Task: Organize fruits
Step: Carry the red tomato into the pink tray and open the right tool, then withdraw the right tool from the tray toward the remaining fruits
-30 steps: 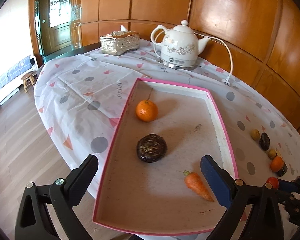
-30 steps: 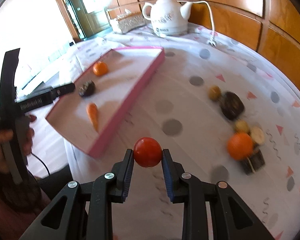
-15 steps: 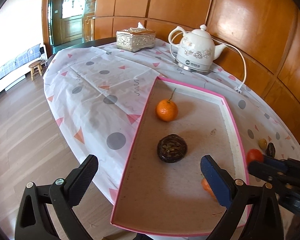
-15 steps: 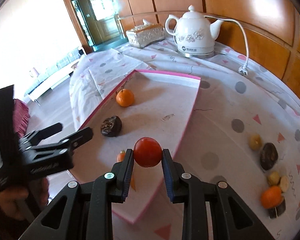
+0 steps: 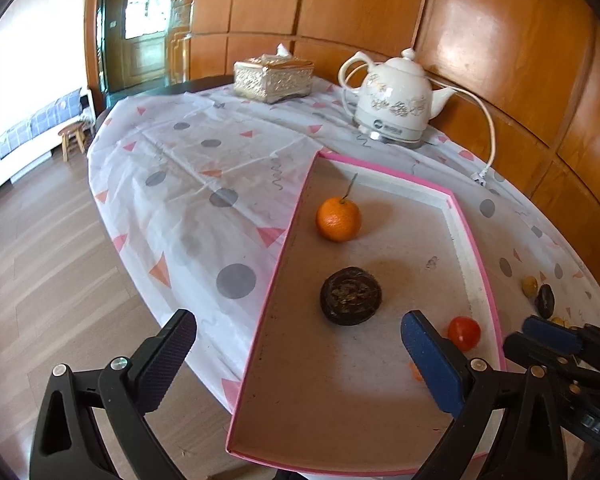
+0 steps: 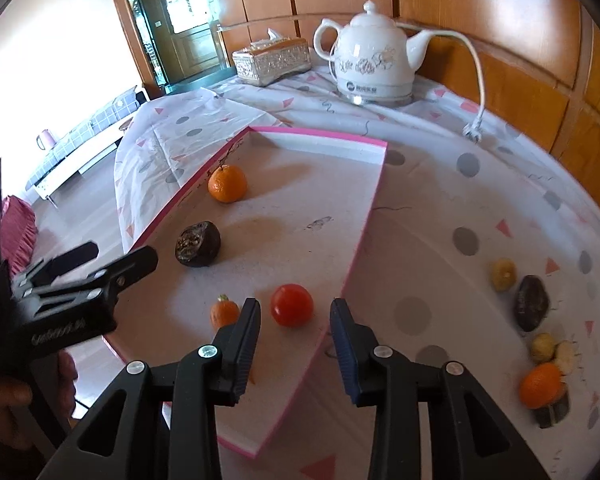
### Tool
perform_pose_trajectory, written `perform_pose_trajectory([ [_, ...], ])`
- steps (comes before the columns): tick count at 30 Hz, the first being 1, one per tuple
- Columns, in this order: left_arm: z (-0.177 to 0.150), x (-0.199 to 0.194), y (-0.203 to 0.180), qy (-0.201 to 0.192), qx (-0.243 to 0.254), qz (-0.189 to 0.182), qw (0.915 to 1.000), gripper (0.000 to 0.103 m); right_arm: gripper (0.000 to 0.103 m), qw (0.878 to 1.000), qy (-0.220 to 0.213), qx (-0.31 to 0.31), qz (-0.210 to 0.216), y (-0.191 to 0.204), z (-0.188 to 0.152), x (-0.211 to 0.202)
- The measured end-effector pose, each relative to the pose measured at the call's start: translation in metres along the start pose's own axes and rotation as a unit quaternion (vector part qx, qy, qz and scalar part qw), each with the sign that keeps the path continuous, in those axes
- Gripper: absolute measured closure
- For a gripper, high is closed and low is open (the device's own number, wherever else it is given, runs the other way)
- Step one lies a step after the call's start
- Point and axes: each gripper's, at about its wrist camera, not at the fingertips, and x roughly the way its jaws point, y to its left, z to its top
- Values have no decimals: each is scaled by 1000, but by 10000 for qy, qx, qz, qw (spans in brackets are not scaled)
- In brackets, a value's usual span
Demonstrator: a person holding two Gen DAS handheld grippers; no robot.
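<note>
A pink-rimmed tray [image 5: 476,248] [image 6: 364,216] holds an orange [image 5: 338,219] [image 6: 227,183], a dark round fruit [image 5: 351,296] [image 6: 198,244], a carrot [image 6: 224,312] and a red tomato [image 5: 464,333] [image 6: 292,305]. My right gripper [image 6: 295,314] is open, its fingers either side of the tomato, which rests on the tray floor. My left gripper [image 5: 298,344] is open and empty over the tray's near left part. The carrot is mostly hidden behind the left gripper's blue finger [image 5: 432,364].
Loose fruits lie on the tablecloth right of the tray: a yellow fruit [image 6: 503,275], a dark one [image 6: 532,302], an orange [image 6: 540,385]. A white kettle [image 5: 396,104] with cord and a tissue box [image 5: 274,77] stand at the back. The table edge drops to wooden floor on the left.
My right gripper has carried the tomato over the tray, opened and let it go onto the tray floor. The left gripper stays open, and its view has shifted slightly.
</note>
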Motion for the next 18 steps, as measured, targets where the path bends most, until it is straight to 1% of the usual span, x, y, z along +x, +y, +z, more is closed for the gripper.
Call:
perform_pose_trajectory([
  [7,-1,-10,-17,-212,408,-156,9988,0,66,9996,-58,-47,-290,-15,-17,-26],
  [18,-3,-15,-30,-228,668,-273,9971,0,66,9968,-17,79,-798,-54,-40,-54],
])
